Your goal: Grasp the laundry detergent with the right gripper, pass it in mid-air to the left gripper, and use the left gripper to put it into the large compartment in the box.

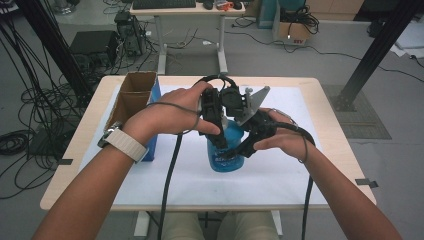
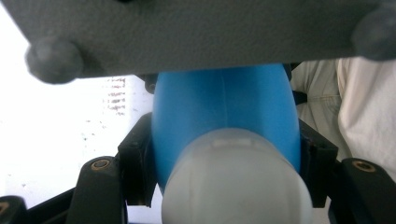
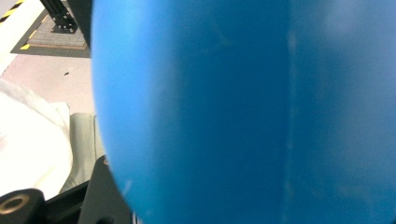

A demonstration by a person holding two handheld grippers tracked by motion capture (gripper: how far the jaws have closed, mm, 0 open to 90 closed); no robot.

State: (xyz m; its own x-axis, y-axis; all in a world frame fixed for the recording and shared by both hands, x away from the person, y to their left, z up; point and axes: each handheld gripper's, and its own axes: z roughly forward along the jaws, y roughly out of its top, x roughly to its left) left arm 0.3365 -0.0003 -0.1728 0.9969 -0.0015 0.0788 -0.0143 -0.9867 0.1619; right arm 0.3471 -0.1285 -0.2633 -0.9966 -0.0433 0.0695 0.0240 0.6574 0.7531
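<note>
The bottle (image 1: 226, 150) stands upright near the middle of the tabletop (image 1: 310, 165), on the mat (image 1: 295, 115) that covers most of it. The left gripper (image 1: 214, 125) is at the bottle's upper left side and the right gripper (image 1: 247, 142) at its right, both touching it, one opposite the other. In the left gripper view the bottle's cap (image 2: 236, 182) lies nearest the camera, between the two jaws. An open box (image 1: 131, 100) stands at the tabletop's left edge, well left of the bottle and behind the person's left wrist. A second table (image 1: 185, 10) stands on the floor behind.
</note>
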